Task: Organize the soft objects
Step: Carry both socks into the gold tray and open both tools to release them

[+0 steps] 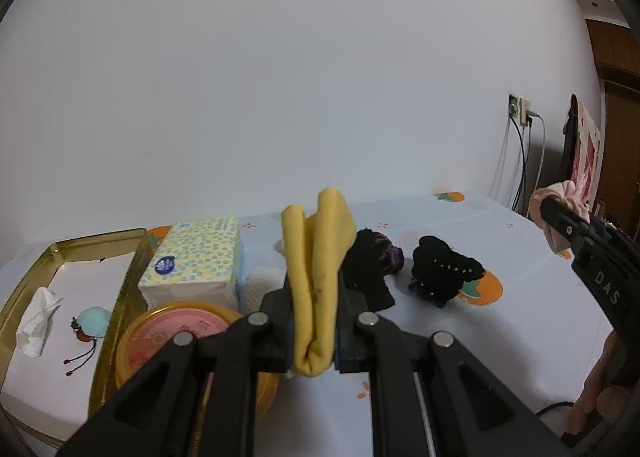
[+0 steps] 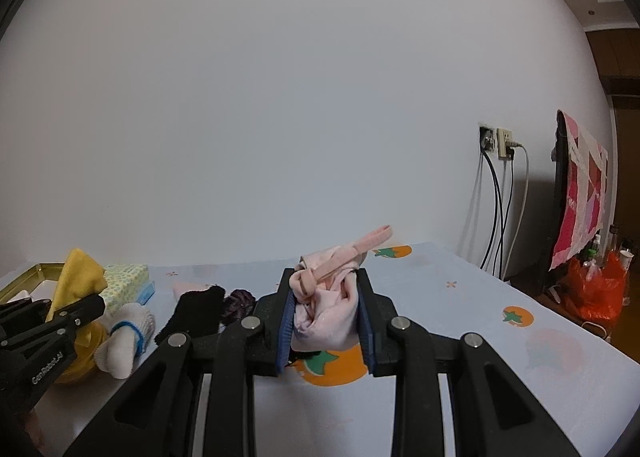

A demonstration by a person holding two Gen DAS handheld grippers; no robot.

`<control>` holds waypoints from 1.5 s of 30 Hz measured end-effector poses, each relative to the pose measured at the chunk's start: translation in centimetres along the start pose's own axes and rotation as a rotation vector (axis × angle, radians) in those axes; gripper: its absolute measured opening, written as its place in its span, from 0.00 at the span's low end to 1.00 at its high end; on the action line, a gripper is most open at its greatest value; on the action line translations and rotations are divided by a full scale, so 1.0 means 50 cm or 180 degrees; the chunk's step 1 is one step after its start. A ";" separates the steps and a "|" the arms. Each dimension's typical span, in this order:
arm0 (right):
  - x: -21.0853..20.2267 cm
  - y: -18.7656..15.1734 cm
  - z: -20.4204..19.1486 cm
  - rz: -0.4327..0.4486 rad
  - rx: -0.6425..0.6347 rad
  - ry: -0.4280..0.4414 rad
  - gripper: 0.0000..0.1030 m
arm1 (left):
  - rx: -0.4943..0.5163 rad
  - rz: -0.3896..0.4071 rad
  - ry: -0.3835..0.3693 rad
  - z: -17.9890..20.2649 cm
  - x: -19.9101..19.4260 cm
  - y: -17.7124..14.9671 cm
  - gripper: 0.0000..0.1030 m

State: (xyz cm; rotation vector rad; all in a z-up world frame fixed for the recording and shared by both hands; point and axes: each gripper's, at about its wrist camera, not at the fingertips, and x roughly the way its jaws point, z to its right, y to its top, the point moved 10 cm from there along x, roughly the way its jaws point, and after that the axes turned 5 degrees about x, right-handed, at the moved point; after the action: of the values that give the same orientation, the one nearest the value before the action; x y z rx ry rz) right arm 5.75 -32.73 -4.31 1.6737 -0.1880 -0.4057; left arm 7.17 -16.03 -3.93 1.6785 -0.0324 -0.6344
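Observation:
My left gripper [image 1: 314, 297] is shut on a folded yellow cloth [image 1: 320, 257] and holds it above the table. My right gripper [image 2: 326, 297] is shut on a bunched pink garment [image 2: 328, 317] with a strap sticking up. The right gripper also shows at the right edge of the left wrist view [image 1: 584, 241], the left one at the left edge of the right wrist view [image 2: 76, 313]. On the table lie a black cloth [image 1: 368, 269], a dark purple piece [image 1: 390, 257], a black studded item [image 1: 444, 273] and a white rolled sock [image 2: 124, 337].
A gold tin tray [image 1: 120, 297] at the left holds a crumpled tissue [image 1: 38, 321] and a small blue pouch [image 1: 94, 323]. A tissue pack [image 1: 196, 261] and a round gold lid [image 1: 176, 337] sit beside it. Wall sockets with cables [image 2: 496, 145] are at the right.

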 end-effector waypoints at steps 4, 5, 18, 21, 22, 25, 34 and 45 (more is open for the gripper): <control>-0.015 -0.004 -0.021 0.0011 0.0051 0.0031 0.29 | 0.0011 0.0013 0.0004 -0.009 -0.009 -0.003 0.10; -0.017 -0.006 -0.027 0.0005 0.0070 0.0049 0.29 | 0.0014 0.0019 0.0007 -0.012 -0.012 -0.004 0.10; -0.043 -0.039 -0.169 -0.0083 0.0004 0.0348 0.29 | 0.0032 0.0048 0.0097 -0.085 -0.047 -0.022 0.10; -0.048 -0.045 -0.214 -0.0100 -0.0044 0.0457 0.29 | 0.0039 0.0067 0.0107 -0.110 -0.057 -0.023 0.10; -0.048 -0.046 -0.226 -0.0104 -0.0052 0.0484 0.29 | 0.0034 0.0077 0.0118 -0.119 -0.060 -0.023 0.10; -0.049 -0.046 -0.276 -0.0131 -0.0066 0.0609 0.29 | 0.0004 0.0094 0.0150 -0.153 -0.069 -0.020 0.10; -0.040 -0.030 -0.429 -0.0184 -0.0082 0.0978 0.29 | -0.0287 0.0044 0.0360 -0.303 -0.086 -0.001 0.10; -0.007 0.002 -0.606 -0.0354 -0.0149 0.1387 0.29 | -0.0637 -0.0219 0.0787 -0.501 -0.084 0.008 0.10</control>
State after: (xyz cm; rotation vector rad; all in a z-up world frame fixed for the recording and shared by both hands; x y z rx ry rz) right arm 16.64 -4.60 -1.20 1.6891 0.2357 -0.1190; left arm 14.31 8.08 -0.22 1.5574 0.2591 -0.4612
